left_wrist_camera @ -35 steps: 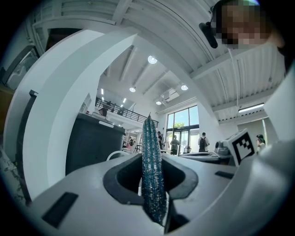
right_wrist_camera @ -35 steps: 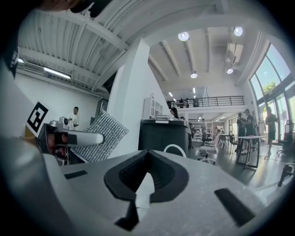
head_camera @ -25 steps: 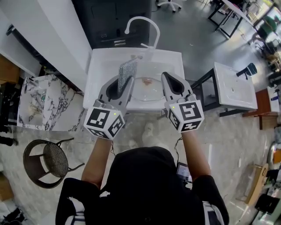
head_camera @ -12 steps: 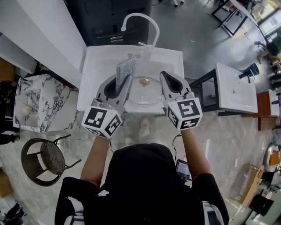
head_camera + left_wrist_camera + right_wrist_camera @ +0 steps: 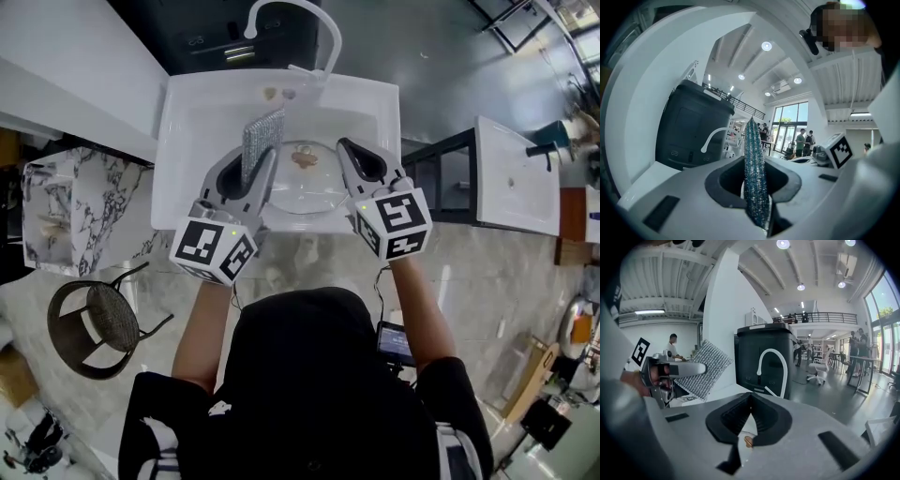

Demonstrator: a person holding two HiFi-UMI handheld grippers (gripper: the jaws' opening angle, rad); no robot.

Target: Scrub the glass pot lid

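Plainly, in the head view the glass pot lid [image 5: 309, 195] lies flat in the white sink [image 5: 187, 122], its knob [image 5: 303, 159] facing up. It sits between the left gripper [image 5: 253, 176] and the right gripper [image 5: 349, 152]. The left one clamps a silvery scouring pad [image 5: 263, 141], whose long side points toward the faucet [image 5: 332, 42].

In the left gripper view the pad rises edge-on from the closed jaws.

In the right gripper view the jaws meet on nothing, and the brownish knob shows just below them.

Bright daylight, sharp focus, heavy fisheye bending, black edge vignette.
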